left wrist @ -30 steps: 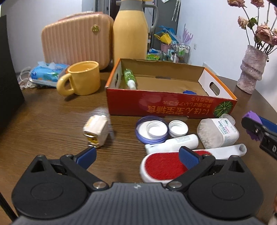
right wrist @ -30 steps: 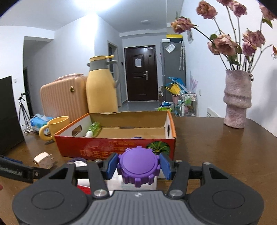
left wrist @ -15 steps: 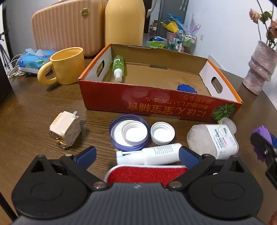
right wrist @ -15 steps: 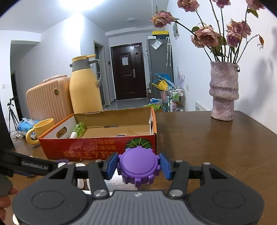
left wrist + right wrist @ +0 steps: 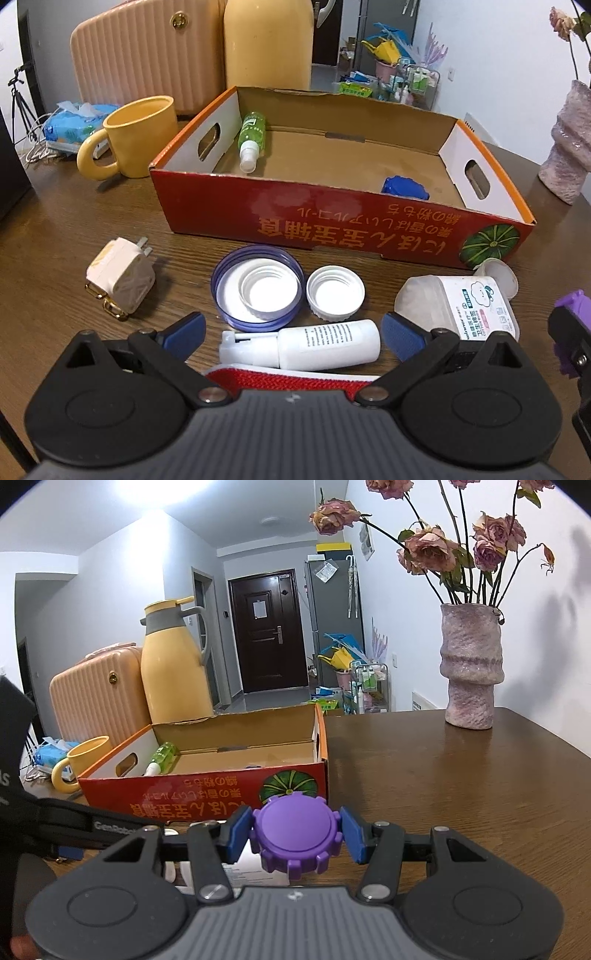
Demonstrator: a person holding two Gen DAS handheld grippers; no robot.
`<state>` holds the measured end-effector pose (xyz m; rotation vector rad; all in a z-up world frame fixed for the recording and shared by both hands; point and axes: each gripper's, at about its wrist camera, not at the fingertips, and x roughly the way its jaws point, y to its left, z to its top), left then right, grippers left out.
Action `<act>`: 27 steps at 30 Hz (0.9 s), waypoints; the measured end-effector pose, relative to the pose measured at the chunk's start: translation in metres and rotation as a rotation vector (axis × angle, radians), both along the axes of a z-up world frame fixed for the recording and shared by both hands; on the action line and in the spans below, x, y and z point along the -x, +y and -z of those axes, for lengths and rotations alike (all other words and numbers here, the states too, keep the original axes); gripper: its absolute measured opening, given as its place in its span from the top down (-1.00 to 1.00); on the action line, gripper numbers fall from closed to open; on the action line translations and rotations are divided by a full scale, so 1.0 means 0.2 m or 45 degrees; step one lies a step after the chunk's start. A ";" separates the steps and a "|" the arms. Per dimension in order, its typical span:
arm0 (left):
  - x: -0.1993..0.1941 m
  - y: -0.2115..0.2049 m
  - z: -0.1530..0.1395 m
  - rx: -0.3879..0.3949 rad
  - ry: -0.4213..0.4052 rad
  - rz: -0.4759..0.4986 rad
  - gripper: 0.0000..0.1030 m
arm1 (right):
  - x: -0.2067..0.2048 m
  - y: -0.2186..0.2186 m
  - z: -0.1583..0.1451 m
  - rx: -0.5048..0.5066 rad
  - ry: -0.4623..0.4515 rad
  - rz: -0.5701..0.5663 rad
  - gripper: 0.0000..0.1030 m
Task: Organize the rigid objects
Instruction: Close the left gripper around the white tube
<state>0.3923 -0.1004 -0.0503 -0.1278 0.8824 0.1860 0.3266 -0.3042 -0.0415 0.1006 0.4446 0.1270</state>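
My right tongs [image 5: 295, 836] are clamped on the purple ribbed cap [image 5: 295, 836], one blue pad on each side of its rim, and I hold it above the desk [image 5: 461, 782] just in front of the cardboard box [image 5: 207, 797]. My left tongs [image 5: 291, 332] stand wide apart with nothing between the pads; the white spray bottle [image 5: 317, 345] lies crosswise just ahead of them, with the red lint brush [image 5: 288, 380] underneath, nearer me.

Step in hand, as I judge it: deliver the cap into the box, then collect the next loose item.

1. Lift the cap clear of the red front wall before moving forward; the wall is tall enough to catch it.
2. Release over bare cardboard, away from the green spray bottle [image 5: 251, 138] at the left wall and the blue cap [image 5: 404, 186] near the right corner.
3. Keep the cap level so it lands flat and does not roll.
4. With the left tongs, take the white bottle across its body, not its nozzle; it is round and may slip sideways
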 end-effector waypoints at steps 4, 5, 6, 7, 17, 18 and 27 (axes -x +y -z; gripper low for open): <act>-0.01 -0.02 0.02 -0.012 0.011 -0.019 -1.00 | 0.00 0.00 0.00 -0.005 0.000 0.003 0.00; -0.01 -0.02 0.02 -0.021 0.014 -0.022 -1.00 | 0.00 0.00 0.00 -0.005 -0.001 0.003 -0.01; -0.02 -0.03 0.03 -0.025 0.018 -0.024 -1.00 | 0.00 0.00 0.00 -0.005 0.000 0.003 -0.01; -0.02 -0.03 0.03 -0.025 0.023 -0.025 -1.00 | 0.00 0.00 0.00 -0.006 0.000 0.003 -0.01; -0.06 -0.01 0.11 -0.005 0.074 -0.041 -0.94 | -0.01 0.00 0.00 -0.006 0.007 0.002 -0.01; -0.06 -0.01 0.12 0.000 0.079 -0.035 -0.94 | -0.01 0.00 0.00 -0.005 0.008 0.002 -0.01; -0.01 -0.02 0.07 -0.016 -0.015 0.014 -0.92 | -0.02 0.00 0.02 -0.008 0.010 0.004 -0.01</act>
